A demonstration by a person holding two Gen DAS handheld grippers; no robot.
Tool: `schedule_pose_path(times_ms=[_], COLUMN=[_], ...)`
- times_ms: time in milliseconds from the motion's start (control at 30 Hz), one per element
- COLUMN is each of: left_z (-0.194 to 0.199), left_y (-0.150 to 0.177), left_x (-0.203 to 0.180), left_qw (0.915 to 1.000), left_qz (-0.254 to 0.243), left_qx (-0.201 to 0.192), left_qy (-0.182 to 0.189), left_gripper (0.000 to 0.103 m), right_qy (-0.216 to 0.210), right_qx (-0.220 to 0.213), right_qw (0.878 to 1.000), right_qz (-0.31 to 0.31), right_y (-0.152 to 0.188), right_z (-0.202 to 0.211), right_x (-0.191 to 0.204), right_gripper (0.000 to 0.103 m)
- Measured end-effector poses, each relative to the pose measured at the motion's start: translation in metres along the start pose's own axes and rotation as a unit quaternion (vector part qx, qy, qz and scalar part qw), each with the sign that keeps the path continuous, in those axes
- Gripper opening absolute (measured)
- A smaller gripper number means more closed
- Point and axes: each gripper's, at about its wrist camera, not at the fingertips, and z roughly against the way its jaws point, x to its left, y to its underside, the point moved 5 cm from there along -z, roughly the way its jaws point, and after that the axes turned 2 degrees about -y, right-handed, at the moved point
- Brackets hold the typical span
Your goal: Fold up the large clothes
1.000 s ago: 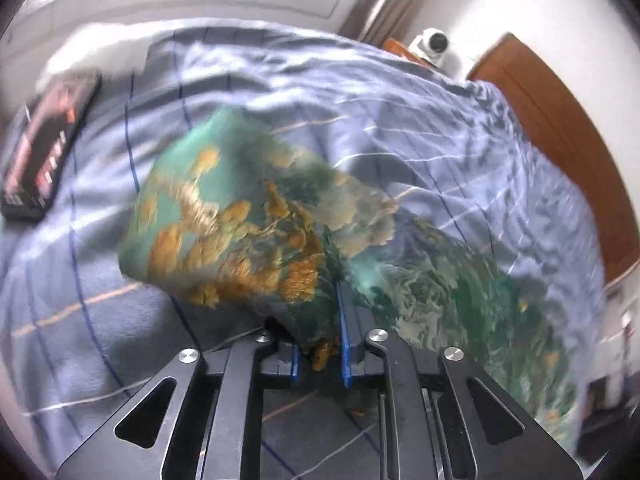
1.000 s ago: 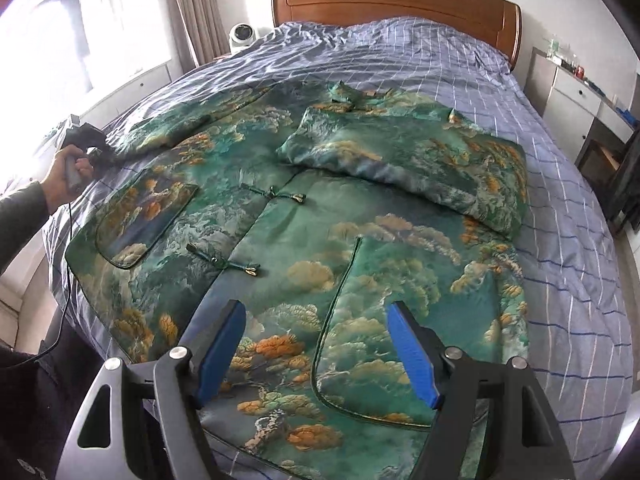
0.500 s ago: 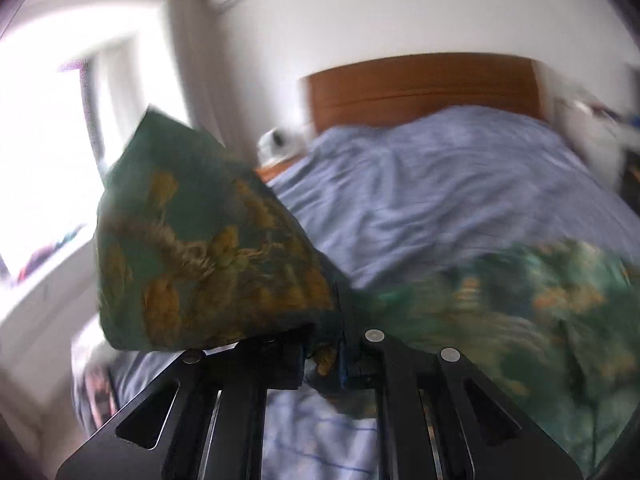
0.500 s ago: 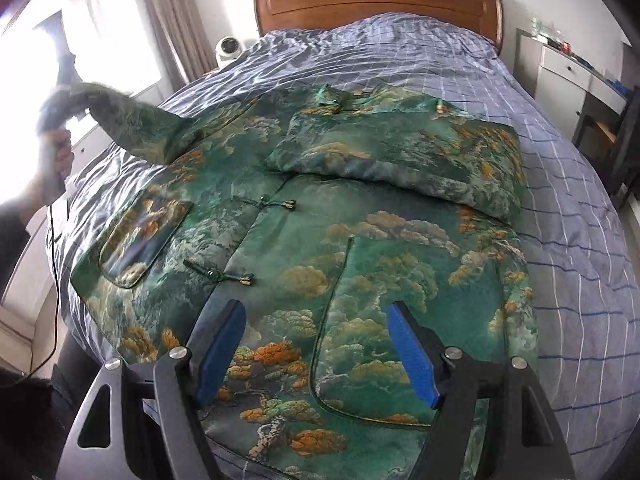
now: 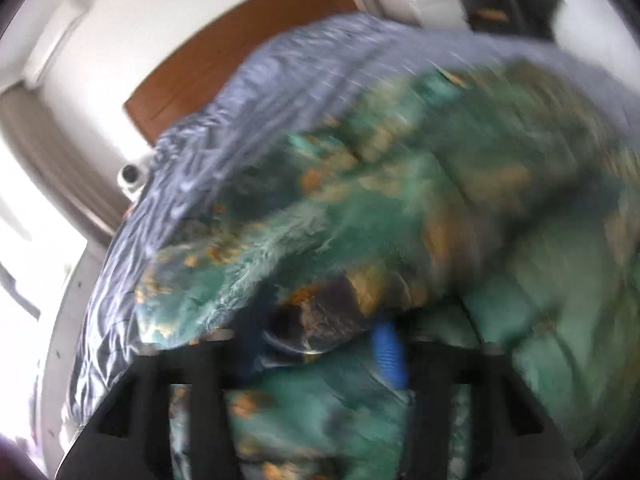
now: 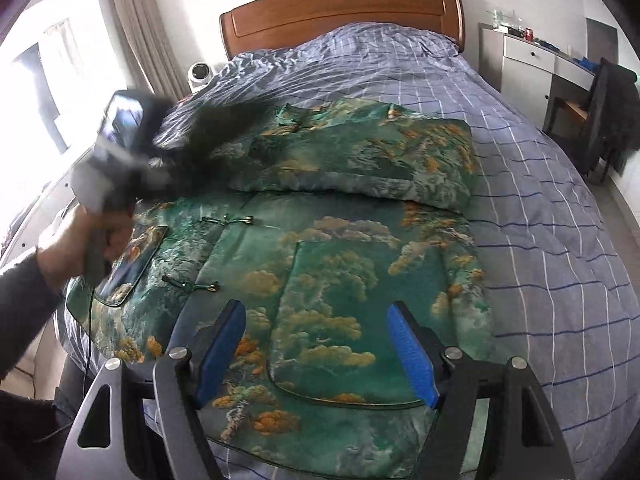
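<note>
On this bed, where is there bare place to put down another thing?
Bare bedspread lies between the green jacket and the bed's side nearest the white desk, and between the jacket's collar and the headboard. The window side is crowded: the left gripper moves there over the sleeve.

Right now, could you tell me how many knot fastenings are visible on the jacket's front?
2: upper fastening mid-front below the folded sleeve, lower fastening nearer the hem. More may be hidden under the fold.
</note>
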Motion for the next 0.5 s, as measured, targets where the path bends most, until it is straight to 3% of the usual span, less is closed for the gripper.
schedule_pose_path(times_ms=[100,233,367,433,500], left_z=[0.021,0.054,0.075,0.083,0.091], left_y=[0.017,0.041,0.069,0.082,0.095], left_x=[-0.01,0.002,0.034,0.052,0.069], left_qw=[0.9994,0.9994,0.9975,0.9928,0.9865], left_qz=[-0.03,-0.015,0.063,0.115,0.16], left_qx=[-0.014,-0.02,-0.007,0.001,0.006], left_qy=[0.004,0.026,0.031,0.034,0.036], left_gripper=[0.084,0.09,0.09,0.09,0.091], right_qy=[0.004,-0.02,-0.108,-0.175,-0.196], right_qx=[0.0,0.005,0.019,0.046,0.063], right_qw=[1.0,1.0,0.993,0.979,0.97], right_qz=[0.005,0.012,-0.05,-0.098,-0.132], right_y=[-0.007,-0.036,-0.08,-0.101,-0.115], right_z=[-0.003,-0.02,-0.058,-0.093,-0.127], right_x=[-0.004,-0.001,0.008,0.017,0.026], right_gripper=[0.075,0.075,0.075,0.075,0.075])
